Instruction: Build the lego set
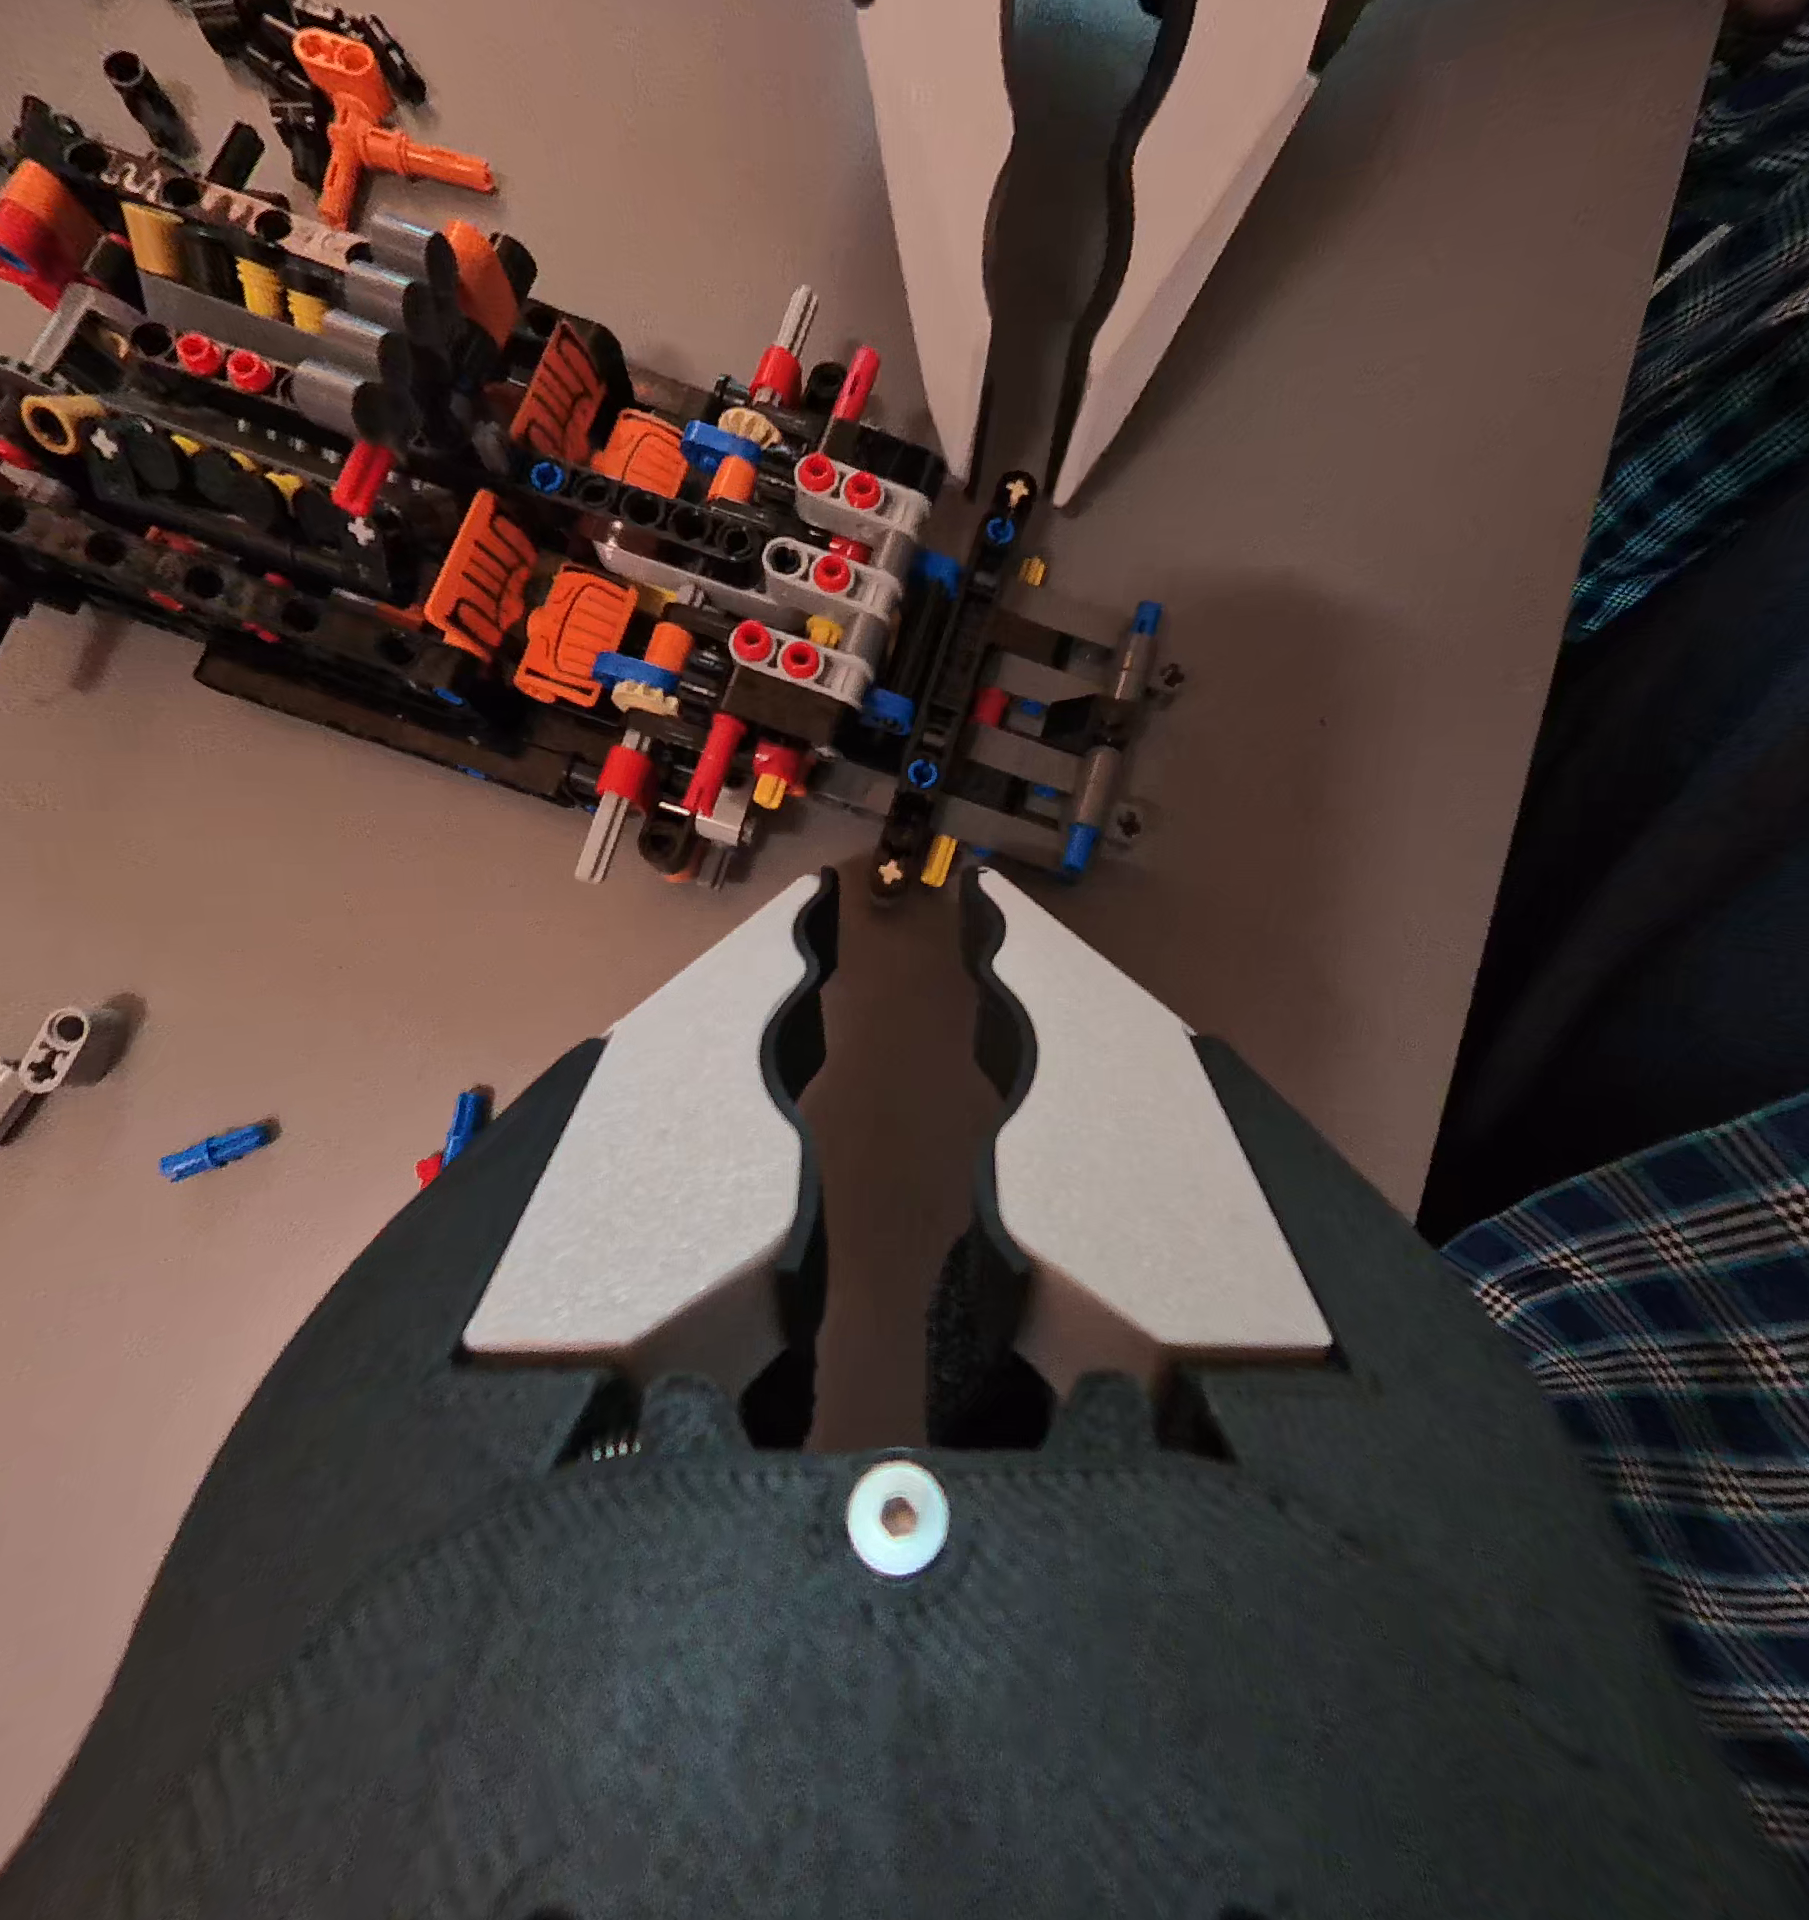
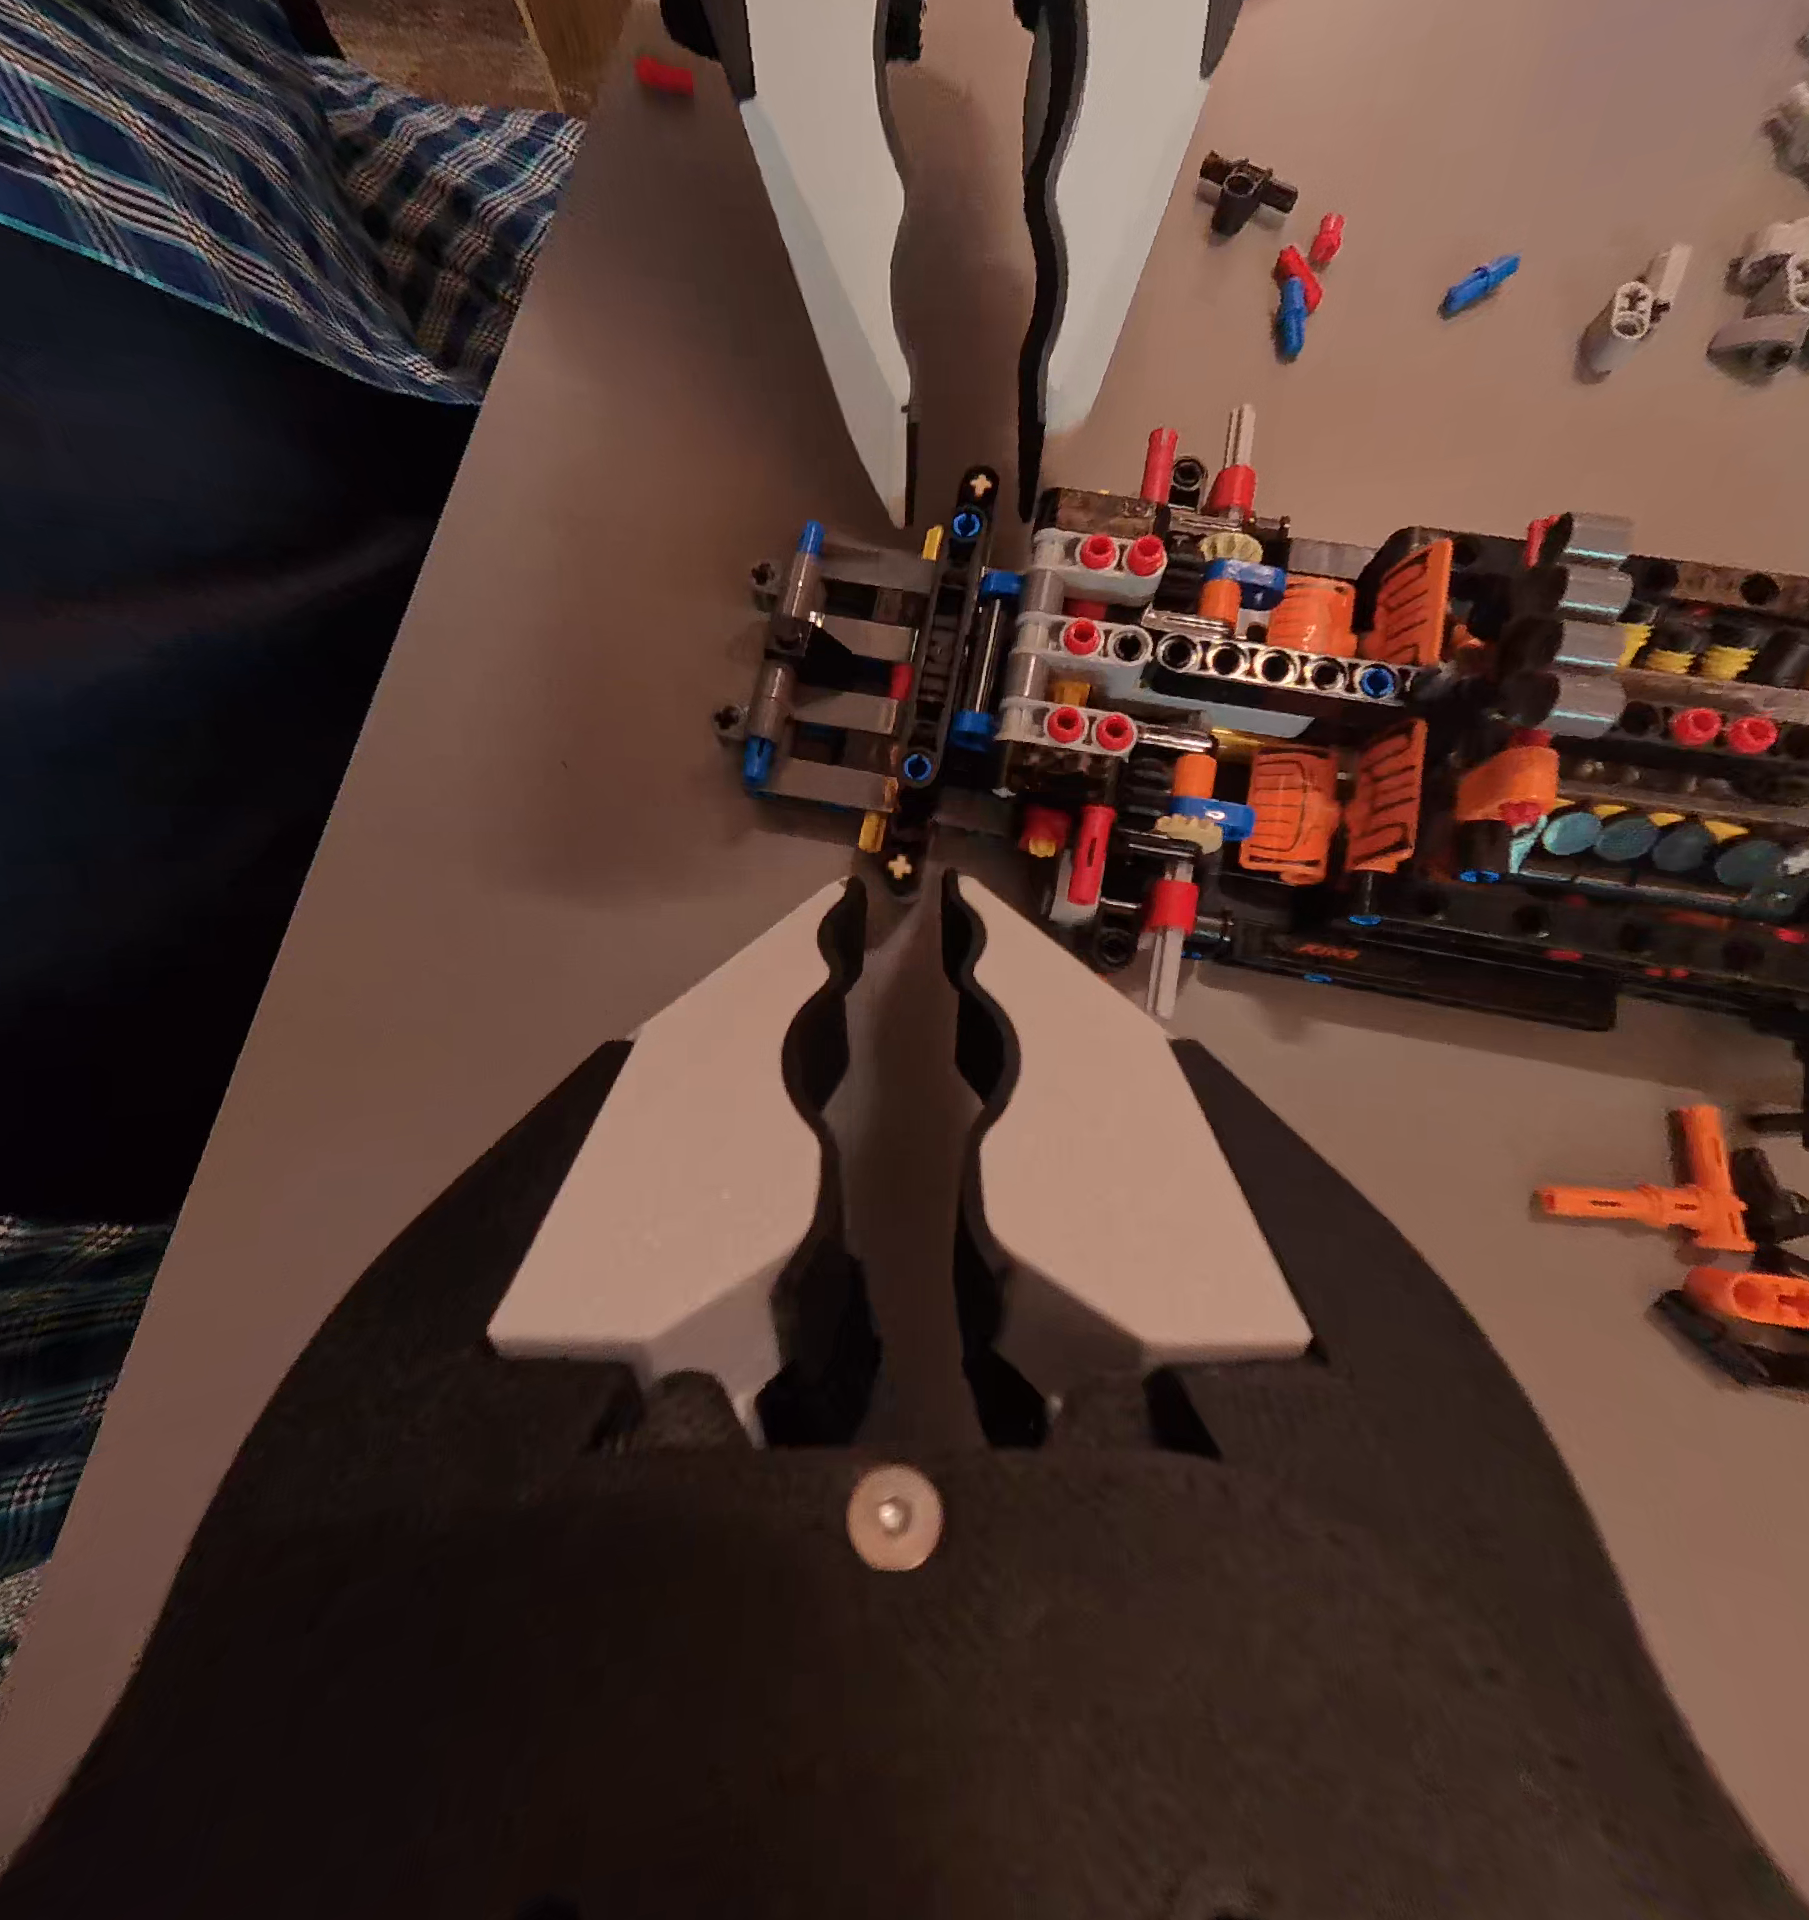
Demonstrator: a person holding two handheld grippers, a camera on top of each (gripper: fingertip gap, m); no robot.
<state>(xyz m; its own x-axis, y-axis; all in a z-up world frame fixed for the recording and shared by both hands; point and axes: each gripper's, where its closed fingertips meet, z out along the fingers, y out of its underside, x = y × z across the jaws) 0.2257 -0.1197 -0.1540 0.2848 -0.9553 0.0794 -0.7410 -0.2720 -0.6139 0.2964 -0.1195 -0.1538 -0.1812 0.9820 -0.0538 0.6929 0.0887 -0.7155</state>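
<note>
A long Lego Technic model [image 1: 567, 540] in black, orange, grey and red lies on the beige table; it also shows in the right wrist view [image 2: 1399, 707]. A black beam [image 1: 941, 675] runs across its near end, close to the table edge, and it shows in the right wrist view too [image 2: 939, 665]. My left gripper [image 1: 898, 883] is slightly open, with its tips on either side of one end of the beam and not touching it. My right gripper [image 2: 901, 883] is slightly open at the beam's other end in the same way. Each gripper shows opposite in the other view, the right one [image 1: 1014, 488] and the left one [image 2: 967, 514].
Loose parts lie around: orange pieces [image 1: 360, 114], a grey connector [image 1: 48, 1049], a blue pin [image 1: 216, 1148], a grey pile [image 2: 1804, 270], an orange axle piece [image 2: 1669, 1205]. A person's plaid sleeve [image 1: 1658, 1403] is beyond the table edge [image 2: 526, 416]. One gripper's finger ends stand about 8 cm off the other's.
</note>
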